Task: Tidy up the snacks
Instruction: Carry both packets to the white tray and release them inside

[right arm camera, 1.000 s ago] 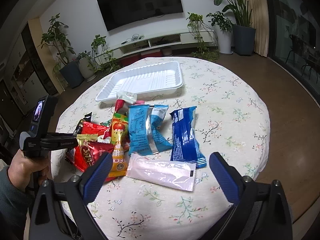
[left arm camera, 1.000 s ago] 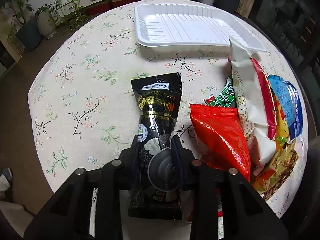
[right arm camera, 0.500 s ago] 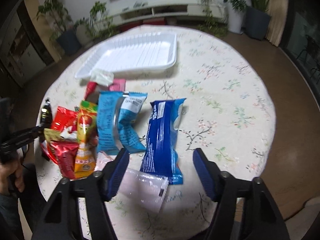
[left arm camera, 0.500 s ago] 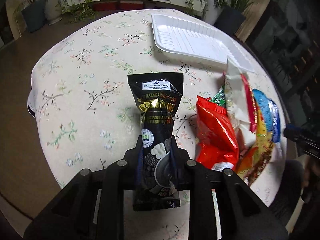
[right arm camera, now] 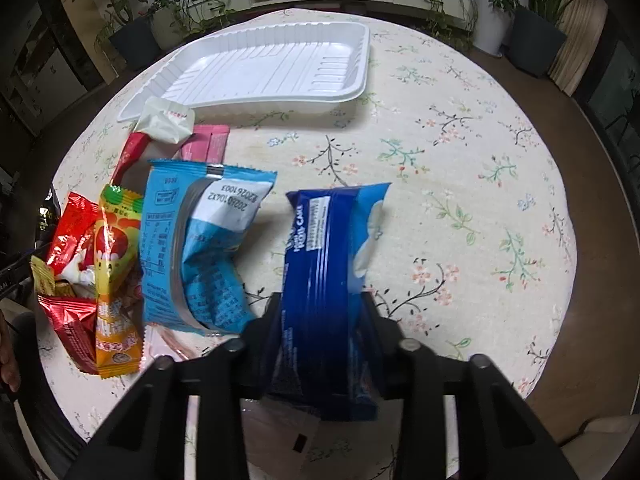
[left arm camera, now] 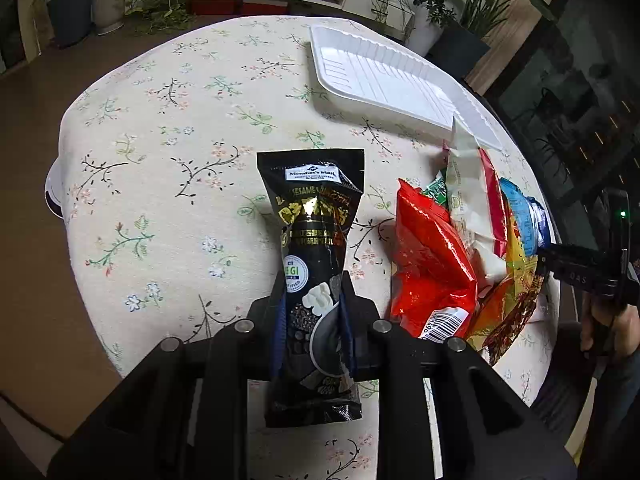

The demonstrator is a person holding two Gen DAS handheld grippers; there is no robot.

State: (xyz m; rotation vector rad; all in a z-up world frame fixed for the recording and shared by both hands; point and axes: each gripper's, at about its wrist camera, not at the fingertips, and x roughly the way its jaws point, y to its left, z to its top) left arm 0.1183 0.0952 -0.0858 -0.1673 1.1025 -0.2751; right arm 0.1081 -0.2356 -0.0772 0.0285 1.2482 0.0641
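Observation:
My left gripper (left arm camera: 310, 312) is shut on a black sesame snack pouch (left arm camera: 314, 240) and holds it above the floral tablecloth. My right gripper (right arm camera: 320, 320) is shut on a dark blue roll cake packet (right arm camera: 328, 272). An empty white tray (left arm camera: 384, 80) lies at the far side of the table, and also shows in the right wrist view (right arm camera: 272, 68). A pile of snacks lies between: a red bag (left arm camera: 428, 264), a light blue packet (right arm camera: 200, 240), and a yellow-orange packet (right arm camera: 114, 280).
A pink packet (right arm camera: 208, 144) and a white-and-red wrapper (right arm camera: 164, 124) lie near the tray's front edge. A pale pink sachet (right arm camera: 280, 428) lies under my right gripper. The round table's edge (right arm camera: 576, 280) is close at right. Potted plants and a TV shelf stand beyond.
My right gripper has moved down and closed on the dark blue packet. My left gripper has lifted the black pouch and swung left, away from the pile.

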